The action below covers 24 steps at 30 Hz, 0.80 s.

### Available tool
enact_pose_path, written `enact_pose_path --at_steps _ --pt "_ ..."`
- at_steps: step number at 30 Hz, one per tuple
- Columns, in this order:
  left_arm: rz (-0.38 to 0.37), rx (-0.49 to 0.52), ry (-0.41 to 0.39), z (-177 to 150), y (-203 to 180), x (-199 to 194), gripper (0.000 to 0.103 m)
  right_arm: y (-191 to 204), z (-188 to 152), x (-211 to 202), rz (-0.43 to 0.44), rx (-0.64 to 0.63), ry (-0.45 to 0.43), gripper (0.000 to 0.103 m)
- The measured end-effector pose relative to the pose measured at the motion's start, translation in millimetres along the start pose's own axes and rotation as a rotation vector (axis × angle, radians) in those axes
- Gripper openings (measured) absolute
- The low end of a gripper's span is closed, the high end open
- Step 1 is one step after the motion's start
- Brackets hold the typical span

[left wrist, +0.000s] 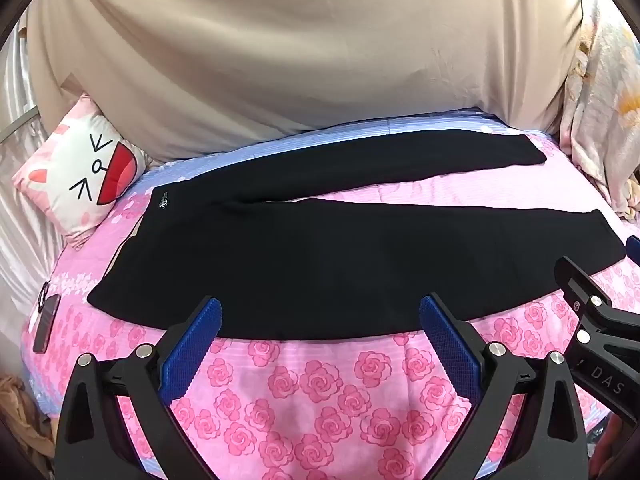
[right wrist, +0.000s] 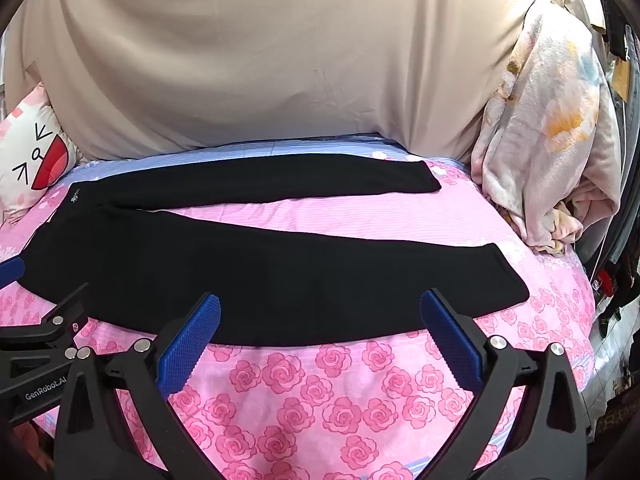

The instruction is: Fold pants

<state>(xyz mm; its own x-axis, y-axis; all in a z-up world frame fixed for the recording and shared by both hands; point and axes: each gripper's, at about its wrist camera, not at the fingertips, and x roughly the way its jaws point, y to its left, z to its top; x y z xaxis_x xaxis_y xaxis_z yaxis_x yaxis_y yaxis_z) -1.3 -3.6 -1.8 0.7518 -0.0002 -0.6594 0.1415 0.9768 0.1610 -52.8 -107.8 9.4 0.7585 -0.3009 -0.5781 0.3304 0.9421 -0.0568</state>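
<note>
A pair of black knit pants (left wrist: 320, 264) lies spread flat on a bed covered by a pink rose-print sheet (left wrist: 320, 392). The waistband is at the left, with a small white logo near its far corner, and the 2 legs run to the right, parted in a narrow V so that a strip of pink sheet shows between them. The near leg lies along the front edge of the bed; the far leg lies close to a lilac striped band of the bedding.

The left hand-held gripper (left wrist: 320, 328) hangs above the near edge of the pants towards the waist end, tilted downward, its 2 blue ribbed pads wide apart with nothing between them. The right hand-held gripper (right wrist: 320, 328) hangs above the near leg further to the right, likewise tilted down and spread wide, holding nothing. Neither visibly touches the fabric. Each gripper shows at the edge of the other's view.

Behind the pants a large beige cloth (left wrist: 320, 60) drapes the back of the scene. A white cartoon-face cushion (left wrist: 84, 172) leans at the left, a crumpled pale floral blanket (right wrist: 552, 140) stands at the right, and a dark phone (left wrist: 46, 322) lies on the sheet's left edge.
</note>
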Motion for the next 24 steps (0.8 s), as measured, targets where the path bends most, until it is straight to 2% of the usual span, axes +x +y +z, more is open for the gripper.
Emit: enact_pose_path --at_steps 24 --pt "-0.047 0.001 0.009 -1.6 4.3 4.9 0.097 -2.7 -2.2 1.4 0.0 0.006 0.0 0.098"
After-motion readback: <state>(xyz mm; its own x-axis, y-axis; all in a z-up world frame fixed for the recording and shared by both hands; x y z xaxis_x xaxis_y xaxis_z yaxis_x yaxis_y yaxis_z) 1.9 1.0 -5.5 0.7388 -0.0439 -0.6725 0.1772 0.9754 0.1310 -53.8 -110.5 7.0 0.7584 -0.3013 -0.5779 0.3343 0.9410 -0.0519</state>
